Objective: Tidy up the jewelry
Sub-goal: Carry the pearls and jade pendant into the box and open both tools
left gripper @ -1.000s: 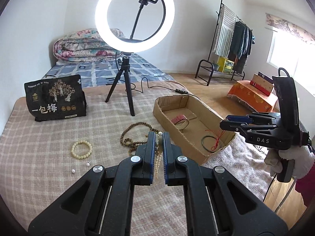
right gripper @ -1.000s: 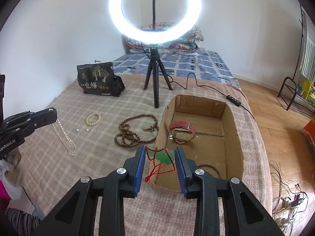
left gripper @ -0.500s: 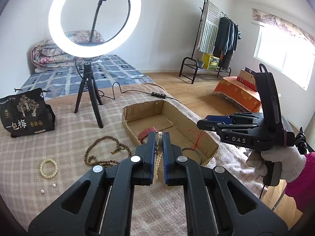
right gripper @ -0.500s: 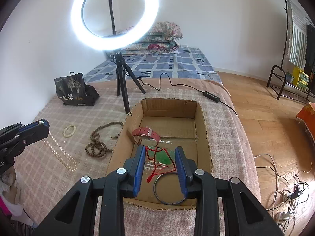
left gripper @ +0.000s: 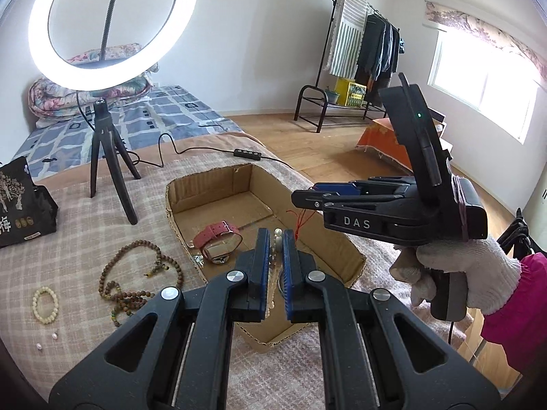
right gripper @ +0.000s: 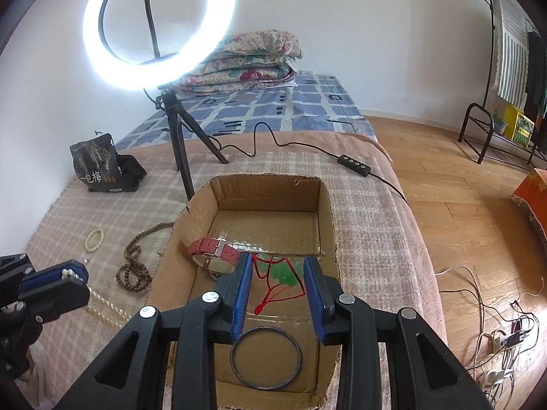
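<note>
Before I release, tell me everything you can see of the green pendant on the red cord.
The green pendant looks like glossy, translucent jade-like stone, strung on a thin red cord ending in a small knotted tassel. It hangs between the fingers of the right gripper, above the floor of the cardboard box. The cord runs to both blue pads. Below lie a dark bangle and a red-strapped watch; neither touches it.

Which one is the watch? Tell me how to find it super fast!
Look for the open cardboard box on the checked blanket, right of the ring light's tripod. The watch lies inside, against the box's left wall. It is the only thing with a flat red strap and a buckle; the black ring nearby is a plain thin hoop.
</note>
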A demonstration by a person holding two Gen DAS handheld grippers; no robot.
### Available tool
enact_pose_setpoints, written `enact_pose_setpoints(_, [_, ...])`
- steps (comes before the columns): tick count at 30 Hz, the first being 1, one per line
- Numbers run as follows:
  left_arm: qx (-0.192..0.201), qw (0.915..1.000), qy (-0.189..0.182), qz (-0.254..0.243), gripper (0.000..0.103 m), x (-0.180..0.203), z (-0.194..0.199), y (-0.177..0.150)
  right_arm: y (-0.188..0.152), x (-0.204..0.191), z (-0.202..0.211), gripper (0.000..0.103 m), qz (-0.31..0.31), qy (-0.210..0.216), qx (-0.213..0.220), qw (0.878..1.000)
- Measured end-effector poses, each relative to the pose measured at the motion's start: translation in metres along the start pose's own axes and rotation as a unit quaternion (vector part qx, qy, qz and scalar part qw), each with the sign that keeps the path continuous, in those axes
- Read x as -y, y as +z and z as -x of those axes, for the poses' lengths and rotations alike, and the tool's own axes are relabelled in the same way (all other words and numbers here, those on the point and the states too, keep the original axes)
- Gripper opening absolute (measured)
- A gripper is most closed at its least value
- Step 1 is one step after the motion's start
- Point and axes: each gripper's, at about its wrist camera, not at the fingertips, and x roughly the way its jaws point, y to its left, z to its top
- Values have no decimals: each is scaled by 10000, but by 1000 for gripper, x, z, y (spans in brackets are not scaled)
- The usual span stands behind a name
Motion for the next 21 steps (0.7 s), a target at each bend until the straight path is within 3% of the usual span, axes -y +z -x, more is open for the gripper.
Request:
enact_pose_setpoints(13, [-251,9996,23,-104,5,8,-19,-5,-4,3,-21,33,-66,25,-170,9998])
enact_pose_setpoints(16, [-287,9995,62,-93,14,8,-20,-5,-4,2,-20,43,-77,-8,-158,9998])
enact_pose_setpoints(19, [-283,9995,82,-97,14,6,-19,-7,-4,2,-18,48,-96,-31,-140,9999])
enact_pose_setpoints(21, [-292,9995,102,-101,15,6,-18,-7,-5,1,-16,58,-95,-65,-106,9999])
